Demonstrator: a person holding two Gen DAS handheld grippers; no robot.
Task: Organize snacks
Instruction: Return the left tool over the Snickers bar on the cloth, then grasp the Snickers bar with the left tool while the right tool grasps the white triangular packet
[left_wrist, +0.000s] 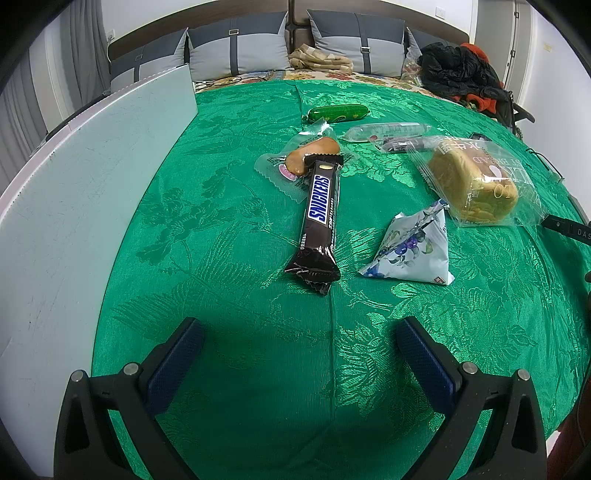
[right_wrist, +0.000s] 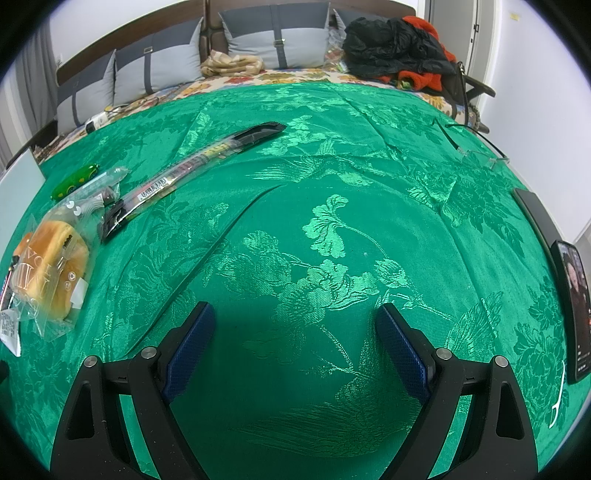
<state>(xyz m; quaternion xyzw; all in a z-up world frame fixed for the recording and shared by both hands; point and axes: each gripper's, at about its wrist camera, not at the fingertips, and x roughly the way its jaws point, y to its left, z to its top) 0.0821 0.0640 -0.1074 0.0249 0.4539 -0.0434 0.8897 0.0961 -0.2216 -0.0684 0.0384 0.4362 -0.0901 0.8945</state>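
A: Snacks lie scattered over the green brocade cloth (left_wrist: 229, 258). What does the left wrist view give you?

B: The left gripper (left_wrist: 300, 332) hovers above bare cloth, its two blue-padded fingers spread wide with nothing between them. Just beyond it lies a Snickers bar (left_wrist: 320, 211), lengthwise away from the camera. Its far end rests on a clear packet holding a small round cake (left_wrist: 312, 155).

A: And to the right of that?

B: A triangular pouch printed with blueberries (left_wrist: 412, 245), near the bar but apart from it. Behind the pouch sits a loaf of toast bread in a clear bag (left_wrist: 476, 181). Farther back lie a green sausage (left_wrist: 338, 113) and a pale sausage in clear wrap (left_wrist: 388, 131), side by side. A white board (left_wrist: 74, 192) covers the left of the view.

A: Right wrist view?

B: The right gripper (right_wrist: 295, 325) also stands with fingers wide apart and empty, over open cloth. The bread bag (right_wrist: 51, 273) lies at the far left there. A long thin snack stick in a clear and black wrapper (right_wrist: 192, 166) runs diagonally beyond it. A phone (right_wrist: 574, 306) lies at the right edge.
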